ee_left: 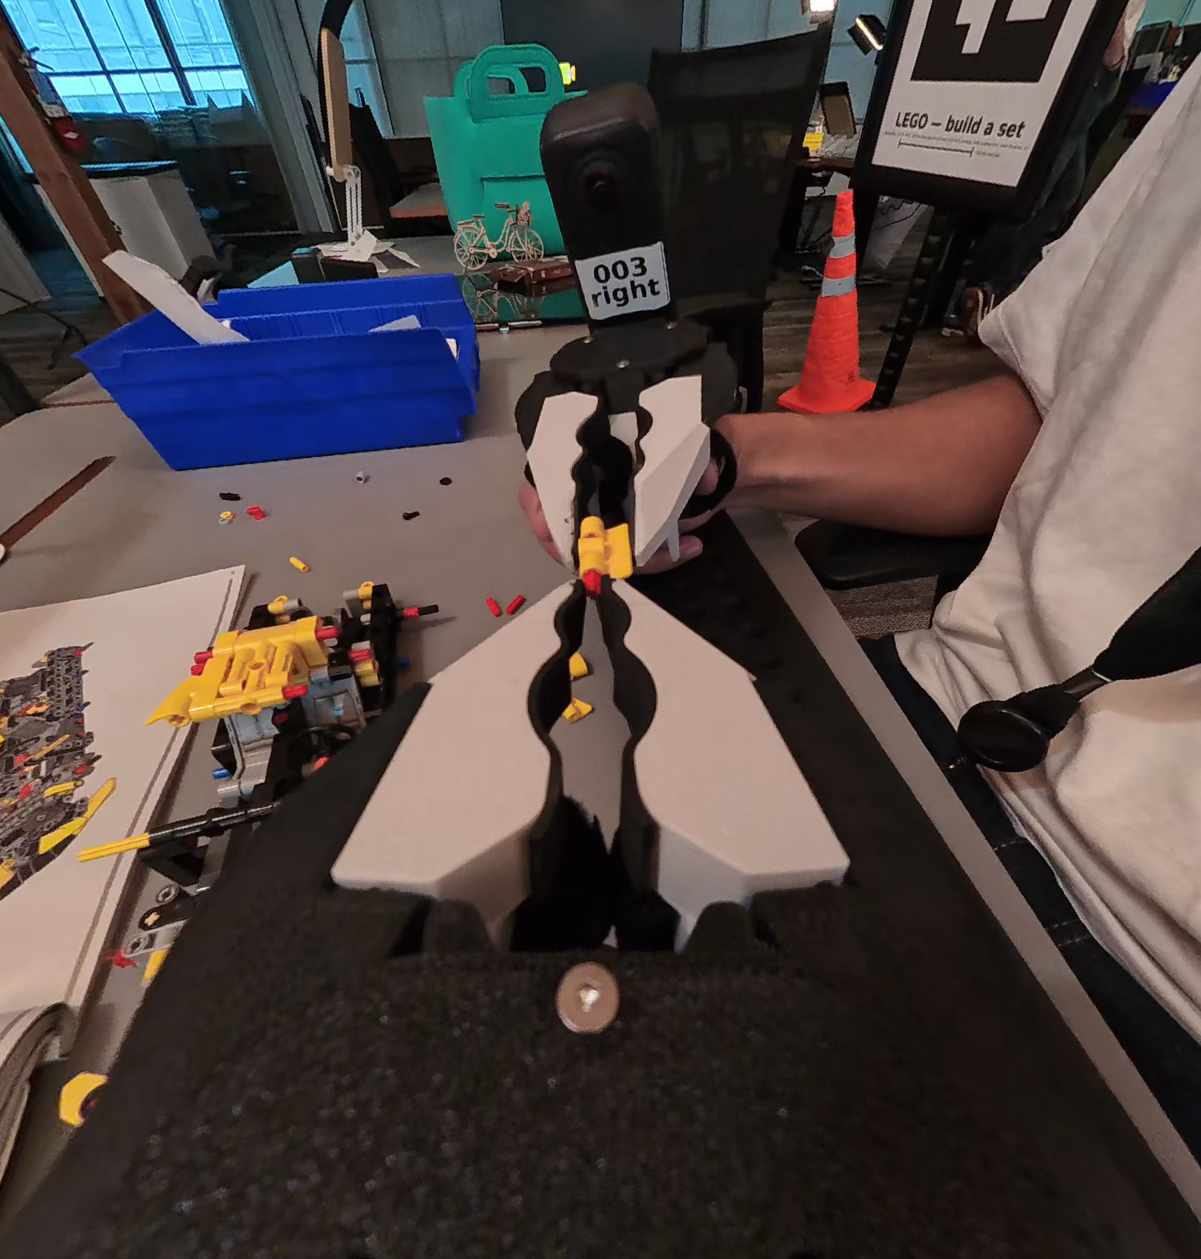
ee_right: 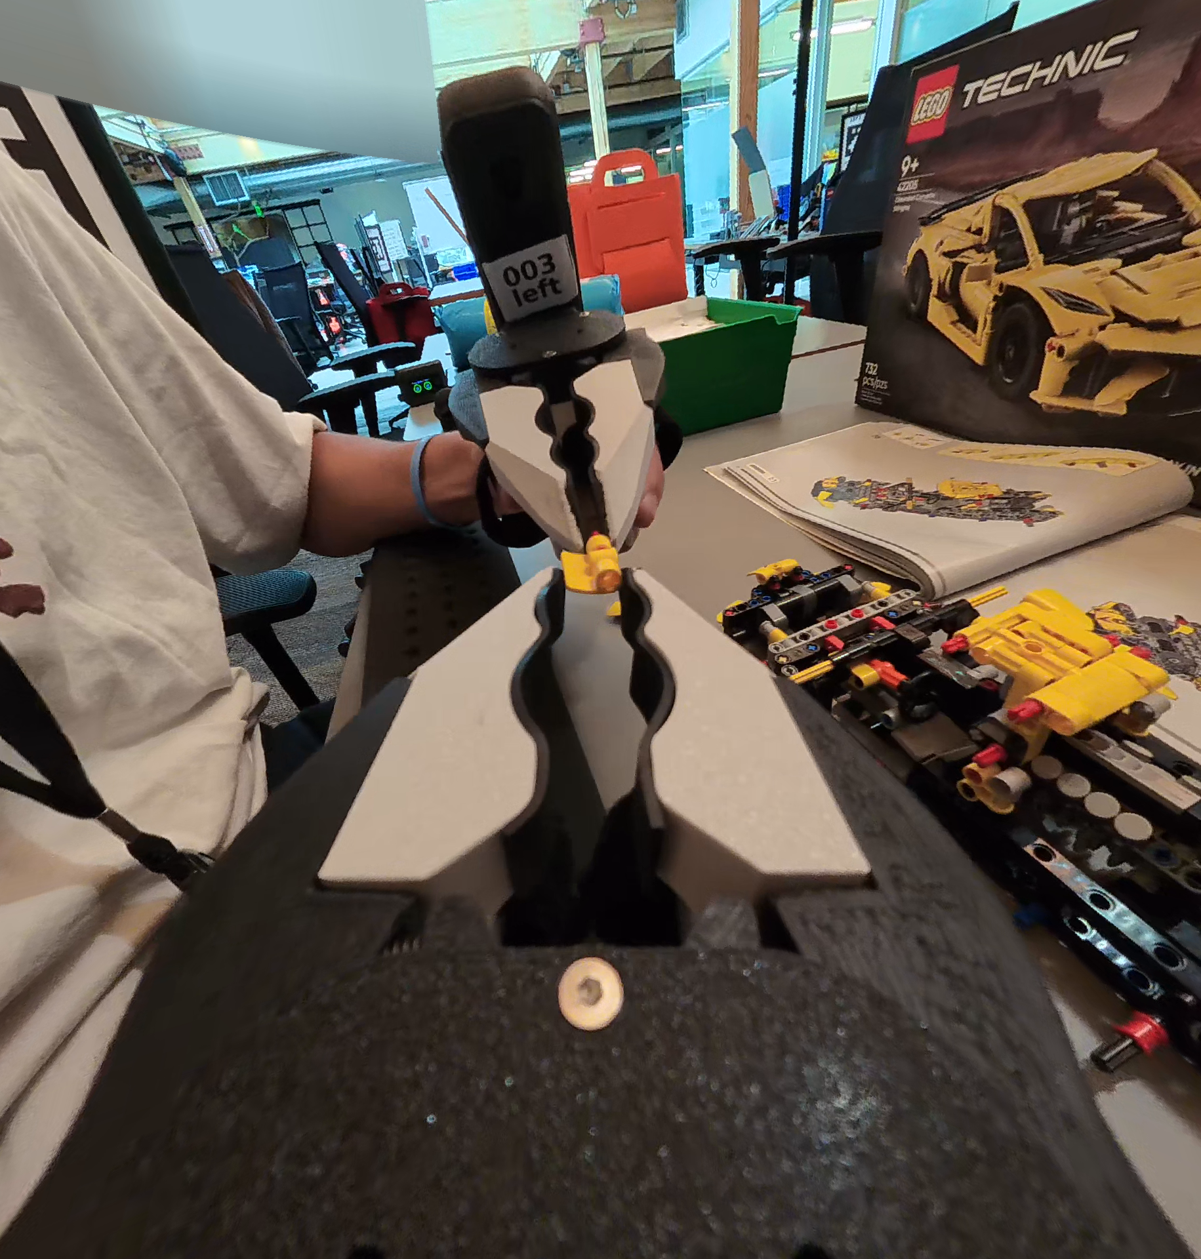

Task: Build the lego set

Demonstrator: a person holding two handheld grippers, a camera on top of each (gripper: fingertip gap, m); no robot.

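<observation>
While the half-built chassis (ee_left: 291, 688) waits beside my tongs, right tongs (ee_left: 601, 555) clamp a yellow connector (ee_left: 604, 548); left tongs (ee_left: 587, 589) pinch its red pin (ee_left: 590, 581).

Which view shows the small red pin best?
The left wrist view: the red pin shows plainly at the tips of the left gripper, entering the yellow piece held by the right gripper. In the right wrist view only a red speck shows.

white tag on each hand-held gripper (ee_left: 626, 289) | sign (ee_left: 958, 129) | printed box (ee_right: 1061, 225)
</observation>
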